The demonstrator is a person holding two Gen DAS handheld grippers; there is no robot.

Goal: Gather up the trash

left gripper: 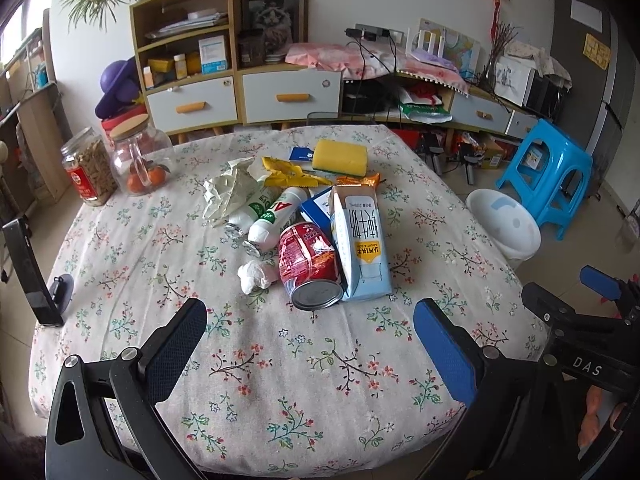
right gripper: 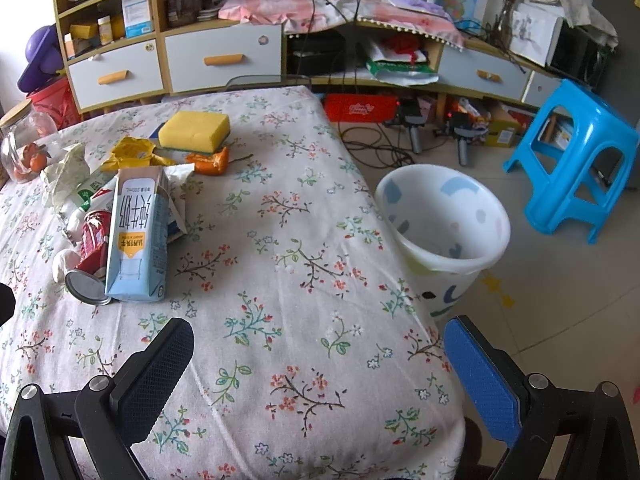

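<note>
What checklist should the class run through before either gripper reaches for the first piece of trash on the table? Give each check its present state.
1. Left gripper open with nothing in it: ok.
2. Right gripper open with nothing in it: ok.
3. Waste bin upright beside the table, mouth unobstructed: ok.
4. Trash collected: not ok. Milk carton, red can and crumpled tissue lie on the tablecloth.
5. Red can free to lift alone: not ok; the carton lies against it.
6. Can and carton drained: cannot tell.
</note>
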